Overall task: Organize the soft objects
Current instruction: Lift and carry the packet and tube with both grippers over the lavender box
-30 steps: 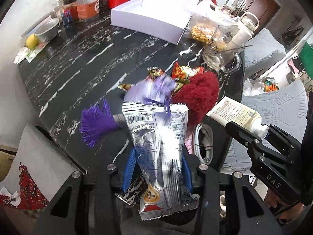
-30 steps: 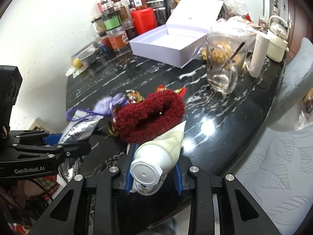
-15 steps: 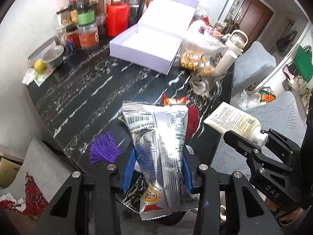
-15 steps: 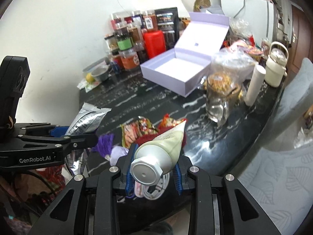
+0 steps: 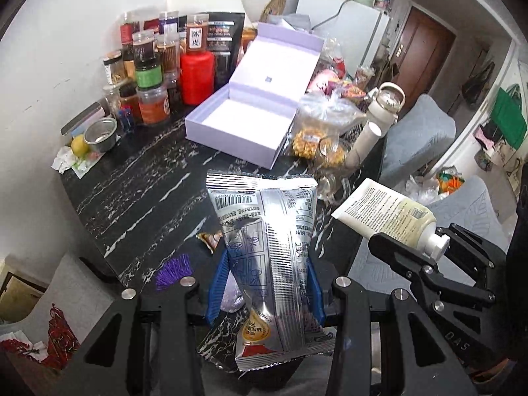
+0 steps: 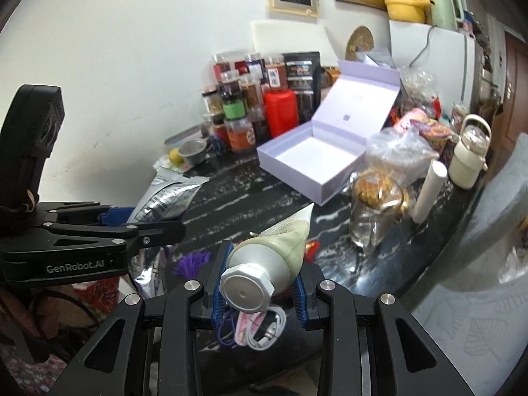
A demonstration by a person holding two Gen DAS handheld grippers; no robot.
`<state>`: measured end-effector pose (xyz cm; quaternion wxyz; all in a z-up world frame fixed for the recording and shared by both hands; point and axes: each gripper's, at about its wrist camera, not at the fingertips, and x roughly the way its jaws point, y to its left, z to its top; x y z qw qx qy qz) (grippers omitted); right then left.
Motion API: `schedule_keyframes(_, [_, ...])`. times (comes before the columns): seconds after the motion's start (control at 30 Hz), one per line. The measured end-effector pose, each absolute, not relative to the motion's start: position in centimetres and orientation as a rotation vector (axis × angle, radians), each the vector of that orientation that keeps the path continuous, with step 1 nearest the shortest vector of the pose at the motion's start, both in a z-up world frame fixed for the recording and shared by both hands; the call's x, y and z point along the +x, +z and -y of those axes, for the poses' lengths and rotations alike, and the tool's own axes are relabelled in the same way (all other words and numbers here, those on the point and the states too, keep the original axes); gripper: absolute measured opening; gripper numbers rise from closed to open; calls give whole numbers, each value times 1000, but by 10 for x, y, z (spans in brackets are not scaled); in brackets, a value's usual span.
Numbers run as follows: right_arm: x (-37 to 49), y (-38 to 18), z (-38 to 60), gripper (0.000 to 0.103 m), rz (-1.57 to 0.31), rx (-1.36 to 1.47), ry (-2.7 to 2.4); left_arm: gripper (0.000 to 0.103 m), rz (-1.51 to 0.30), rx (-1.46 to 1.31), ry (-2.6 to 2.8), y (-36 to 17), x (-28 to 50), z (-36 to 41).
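My left gripper (image 5: pixel 265 264) is shut on a silver snack packet (image 5: pixel 267 241) and holds it high above the black marble table (image 5: pixel 138 198). My right gripper (image 6: pixel 260 280) is shut on a cream squeeze tube (image 6: pixel 274 250), cap toward the camera; the tube also shows in the left wrist view (image 5: pixel 386 214). The packet shows at the left of the right wrist view (image 6: pixel 168 194). An open lilac box (image 5: pixel 244 122) stands empty at the table's back, also in the right wrist view (image 6: pixel 316 158). A purple tassel (image 5: pixel 173 269) lies at the near edge.
Spice jars and a red canister (image 5: pixel 196 76) line the back wall. A glass mug (image 6: pixel 373 217), a bag of snacks (image 5: pixel 316 132), a white roll (image 6: pixel 429 188) and a cream flask (image 6: pixel 470 155) stand at the right. A white cable (image 6: pixel 267 330) lies under the right gripper.
Both grippers have risen and drawn back from the table with the packet and tube still held. The red knitted item and the candy wrappers have dropped mostly out of view below.
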<state>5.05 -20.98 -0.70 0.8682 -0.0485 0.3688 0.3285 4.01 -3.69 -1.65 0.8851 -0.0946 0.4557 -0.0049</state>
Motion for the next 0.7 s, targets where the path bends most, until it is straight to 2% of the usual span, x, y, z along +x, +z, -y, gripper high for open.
schedule_keyframes(0.4, [63,13,197,32,-702,-71,642,41,-875,-156,-64,5,71,19])
schedule_keyframes(0.7, [86,19,169,32,-684,0,520,41,-892,-84,-194,11,115,-6])
